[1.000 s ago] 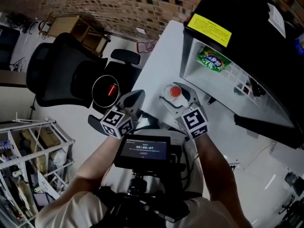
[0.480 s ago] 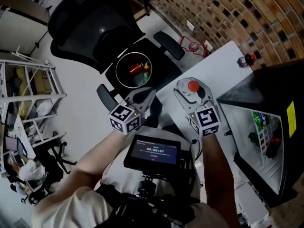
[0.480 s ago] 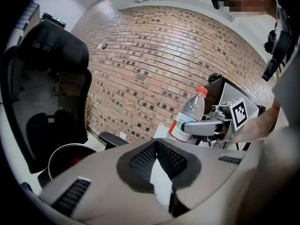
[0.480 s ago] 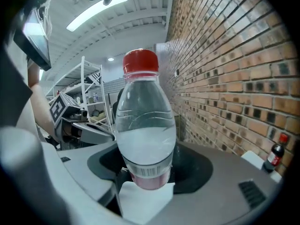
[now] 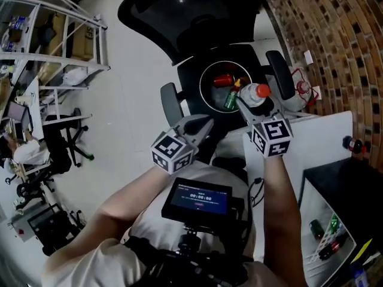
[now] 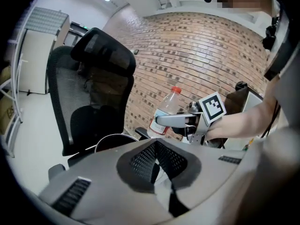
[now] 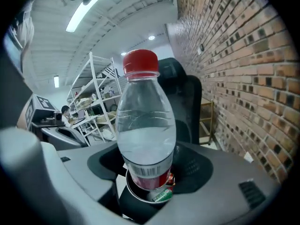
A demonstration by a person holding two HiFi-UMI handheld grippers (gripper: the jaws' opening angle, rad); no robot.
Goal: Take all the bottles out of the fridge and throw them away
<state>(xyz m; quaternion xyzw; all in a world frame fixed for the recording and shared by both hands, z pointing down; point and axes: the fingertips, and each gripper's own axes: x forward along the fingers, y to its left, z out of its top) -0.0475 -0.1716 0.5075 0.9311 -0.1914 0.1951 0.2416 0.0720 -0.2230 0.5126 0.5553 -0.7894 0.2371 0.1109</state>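
Note:
A clear bottle (image 5: 258, 92) with a red cap stands upright in my right gripper (image 5: 250, 101), which is shut on it. In the right gripper view the bottle (image 7: 145, 125) hangs just above a round bin (image 7: 133, 189) that holds a red and a green bottle. That bin (image 5: 206, 98) sits on the seat of a black office chair (image 5: 197, 8). My left gripper (image 5: 200, 124) is shut and holds nothing, to the left of the bin and nearer me. The left gripper view shows its jaws (image 6: 157, 165) together, with the bottle (image 6: 165, 112) ahead. More bottles (image 5: 323, 235) lie in the fridge door at lower right.
A brick wall (image 5: 323, 34) runs along the right. A white table (image 5: 326, 136) carries a small dark bottle (image 5: 353, 143) near the black fridge (image 5: 350, 190). White metal shelving (image 5: 54, 34) and another chair (image 5: 66, 142) stand to the left.
The view has swung from the fridge and table round to the office chair. Both grippers have travelled with it, and the right one has carried the bottle over the bin.

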